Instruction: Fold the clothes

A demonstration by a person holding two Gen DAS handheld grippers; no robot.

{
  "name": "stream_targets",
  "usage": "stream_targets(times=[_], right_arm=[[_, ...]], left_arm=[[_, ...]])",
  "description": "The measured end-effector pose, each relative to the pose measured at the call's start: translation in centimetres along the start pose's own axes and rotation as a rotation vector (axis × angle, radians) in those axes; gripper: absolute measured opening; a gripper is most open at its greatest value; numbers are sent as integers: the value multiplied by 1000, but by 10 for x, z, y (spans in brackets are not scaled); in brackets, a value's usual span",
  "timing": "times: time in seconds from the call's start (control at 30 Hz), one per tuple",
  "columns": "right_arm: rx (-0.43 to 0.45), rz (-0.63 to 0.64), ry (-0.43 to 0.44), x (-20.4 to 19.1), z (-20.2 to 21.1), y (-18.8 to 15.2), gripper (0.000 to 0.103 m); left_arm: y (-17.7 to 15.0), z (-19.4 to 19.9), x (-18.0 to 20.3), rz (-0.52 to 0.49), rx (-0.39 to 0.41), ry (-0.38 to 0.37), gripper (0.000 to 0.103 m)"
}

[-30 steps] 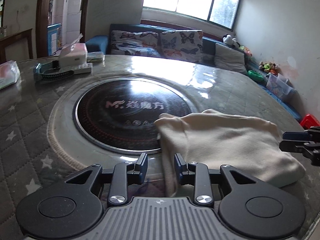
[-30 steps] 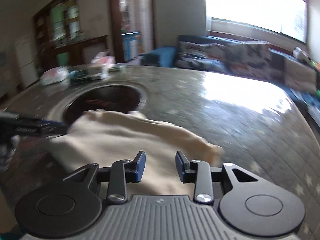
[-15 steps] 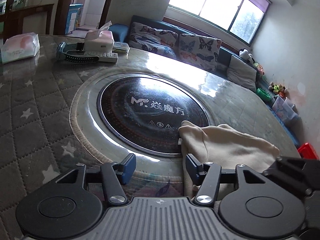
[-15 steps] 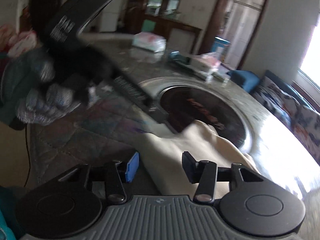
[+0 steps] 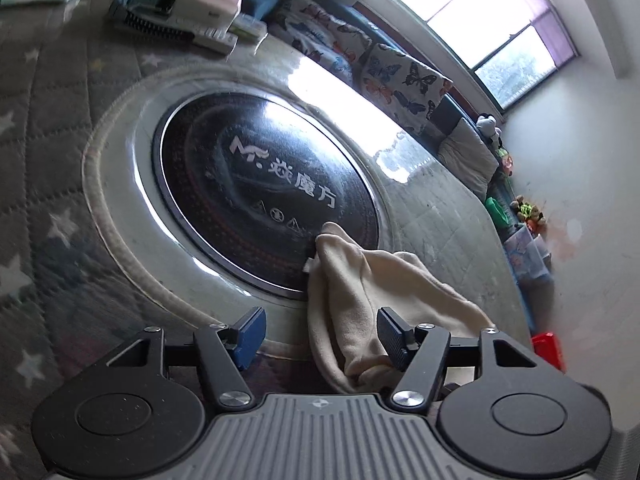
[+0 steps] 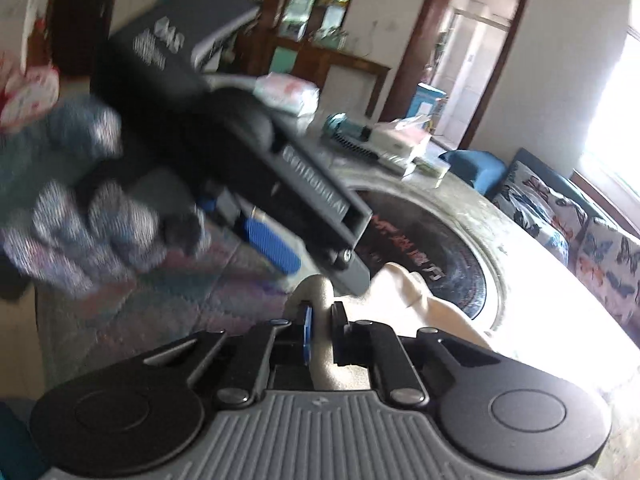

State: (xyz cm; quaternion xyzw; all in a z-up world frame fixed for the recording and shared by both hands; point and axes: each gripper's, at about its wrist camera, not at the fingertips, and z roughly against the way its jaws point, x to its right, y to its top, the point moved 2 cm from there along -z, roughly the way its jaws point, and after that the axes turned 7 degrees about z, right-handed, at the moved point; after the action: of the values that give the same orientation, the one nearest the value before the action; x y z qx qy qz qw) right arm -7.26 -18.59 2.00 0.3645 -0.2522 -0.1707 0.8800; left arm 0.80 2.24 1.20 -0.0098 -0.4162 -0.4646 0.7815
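Quilted table (image 5: pixel 36 184): one cream garment (image 5: pixel 360 292), two claws.

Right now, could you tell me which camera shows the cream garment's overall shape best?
The left wrist view: the cream garment lies bunched across the black round plate's edge. The right wrist view shows only a fold pinched in the right gripper, partly hidden by the left gripper.
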Motion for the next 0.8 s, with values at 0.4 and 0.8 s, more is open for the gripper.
stream_targets(times=[0.4,0.8], right_arm=[[81,-138,8,23,34,-18,8],[-11,-476,-236,102,77,-103,23]], left_arm=[[-4,-29,6,177,-66,-51,18],[-7,-24,15,72,-30,-15,17]])
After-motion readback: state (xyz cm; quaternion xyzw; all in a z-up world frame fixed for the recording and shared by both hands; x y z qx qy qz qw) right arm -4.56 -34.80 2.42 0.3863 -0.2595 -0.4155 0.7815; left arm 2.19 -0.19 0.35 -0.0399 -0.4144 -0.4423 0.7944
